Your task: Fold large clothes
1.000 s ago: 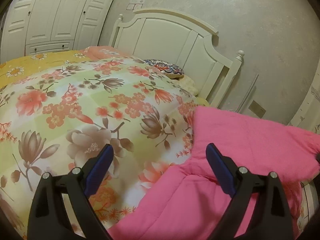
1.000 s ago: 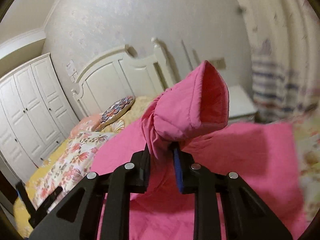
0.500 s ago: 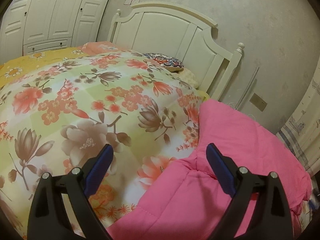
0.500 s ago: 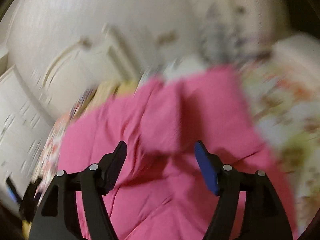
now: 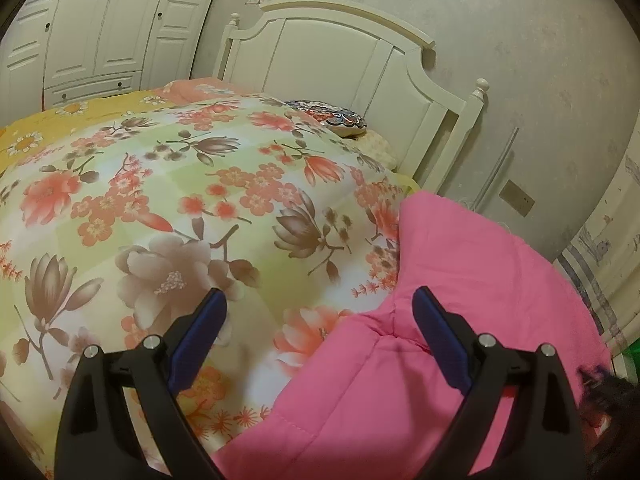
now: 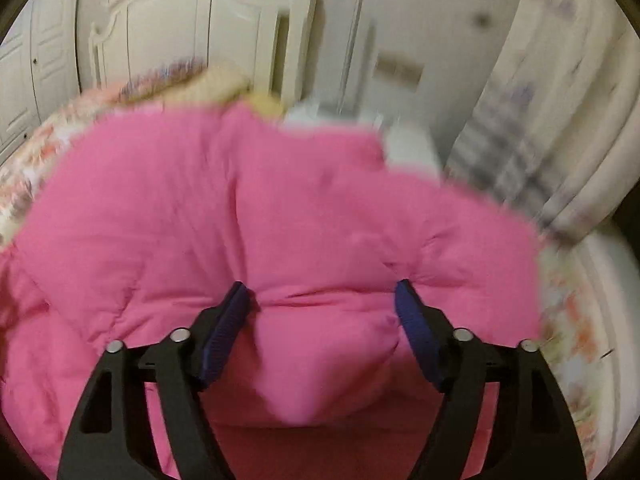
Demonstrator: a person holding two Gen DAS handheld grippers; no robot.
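While both jaws stand wide apart, the left hand-held gripper (image 5: 318, 312) hovers released over the bed, its left finger above the floral quilt (image 5: 172, 208) and its right finger above the edge of the pink padded garment (image 5: 460, 280). That garment lies spread on the quilt toward the bed's right side, near the white headboard (image 5: 344, 64); a patterned cushion (image 5: 332, 118) rests by the headboard. On the right wrist view, blurred by motion, the right hand-held gripper (image 6: 322, 304) is also released, fingers splayed either side of a puffed fold of the pink garment, holding nothing. Curtain (image 6: 560, 120) hangs at right; white wardrobe doors (image 5: 100, 28) stand beyond the bed.
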